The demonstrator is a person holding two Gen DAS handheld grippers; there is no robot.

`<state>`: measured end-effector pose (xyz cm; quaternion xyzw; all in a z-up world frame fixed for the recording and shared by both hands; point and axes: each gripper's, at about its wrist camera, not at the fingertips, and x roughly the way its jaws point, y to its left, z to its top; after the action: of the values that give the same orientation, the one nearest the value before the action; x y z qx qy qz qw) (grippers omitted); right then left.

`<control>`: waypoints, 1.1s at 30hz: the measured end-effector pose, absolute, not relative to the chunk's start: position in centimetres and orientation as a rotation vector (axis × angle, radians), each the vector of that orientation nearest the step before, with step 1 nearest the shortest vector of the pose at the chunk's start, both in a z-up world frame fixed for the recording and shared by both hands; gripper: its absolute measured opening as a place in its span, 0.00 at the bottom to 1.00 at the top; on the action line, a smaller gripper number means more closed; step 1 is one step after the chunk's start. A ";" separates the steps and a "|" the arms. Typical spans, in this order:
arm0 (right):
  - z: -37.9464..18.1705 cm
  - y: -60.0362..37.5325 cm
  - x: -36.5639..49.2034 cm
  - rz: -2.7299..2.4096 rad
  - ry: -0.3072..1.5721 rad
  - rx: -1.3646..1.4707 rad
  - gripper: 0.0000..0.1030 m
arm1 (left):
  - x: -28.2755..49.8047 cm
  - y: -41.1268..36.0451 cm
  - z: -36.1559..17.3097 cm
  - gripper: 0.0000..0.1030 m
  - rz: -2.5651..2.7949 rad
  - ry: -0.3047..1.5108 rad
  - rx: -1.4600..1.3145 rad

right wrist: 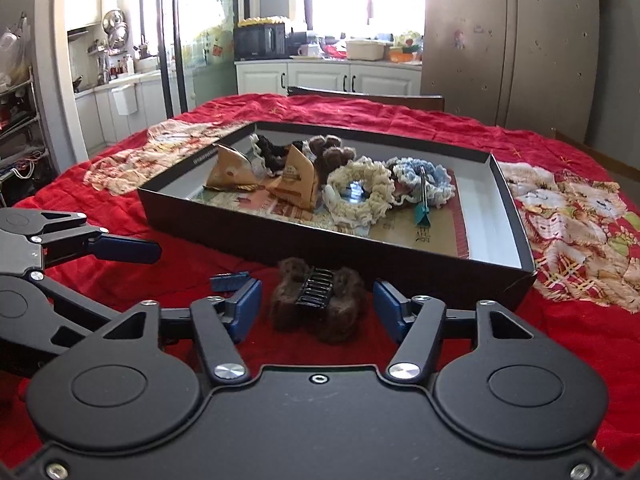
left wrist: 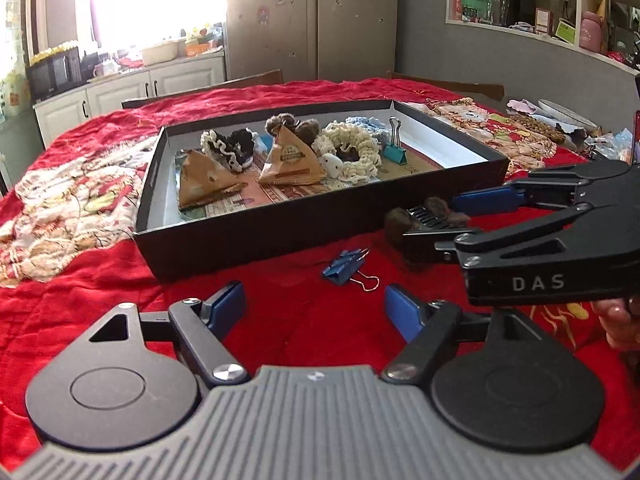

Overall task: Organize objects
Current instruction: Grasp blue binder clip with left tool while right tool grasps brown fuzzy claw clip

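A blue binder clip (left wrist: 345, 267) lies on the red cloth just ahead of my left gripper (left wrist: 314, 304), which is open and empty. A brown furry hair claw (right wrist: 320, 304) rests on the cloth between the blue pads (right wrist: 246, 300) of my right gripper (right wrist: 316, 300). A gap shows on both sides of the claw, so the gripper is open around it. Behind both stands a shallow black box (left wrist: 256, 236) holding crocheted scrunchies (left wrist: 354, 148), two triangular paper packets (left wrist: 290, 158) and a teal binder clip (left wrist: 394, 152). In the left wrist view the right gripper (left wrist: 452, 220) reaches in from the right.
A red quilted cloth (left wrist: 304, 332) covers the table, with patchwork panels (right wrist: 576, 220) left and right of the box. Chair backs (right wrist: 368, 98) stand at the far edge. Plates and clutter (left wrist: 568, 116) sit at the far right. A hand (left wrist: 616, 320) holds the right gripper.
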<state>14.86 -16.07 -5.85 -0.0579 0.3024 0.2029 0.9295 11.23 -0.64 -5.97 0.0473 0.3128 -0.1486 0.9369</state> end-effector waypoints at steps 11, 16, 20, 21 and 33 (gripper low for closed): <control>-6.2 -17.1 15.4 0.392 0.636 -0.073 0.41 | 12.1 -1.6 -6.3 0.70 -0.296 0.635 0.079; -5.8 -17.8 14.9 0.359 0.618 -0.090 0.41 | 12.4 -2.3 -6.2 0.60 -0.293 0.632 0.082; -5.7 -18.5 14.6 0.349 0.618 -0.090 0.41 | 12.9 -2.6 -6.2 0.54 -0.288 0.637 0.059; -5.7 -18.6 14.6 0.348 0.619 -0.090 0.41 | 13.0 -2.7 -6.3 0.52 -0.286 0.638 0.054; -5.7 -19.0 14.2 0.354 0.617 -0.078 0.41 | 13.2 -2.8 -6.3 0.30 -0.284 0.637 0.034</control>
<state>14.24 -18.98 -5.69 -0.0383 0.3021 0.1734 0.9366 13.17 -2.77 -6.31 0.0167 0.3121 -0.1391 0.9397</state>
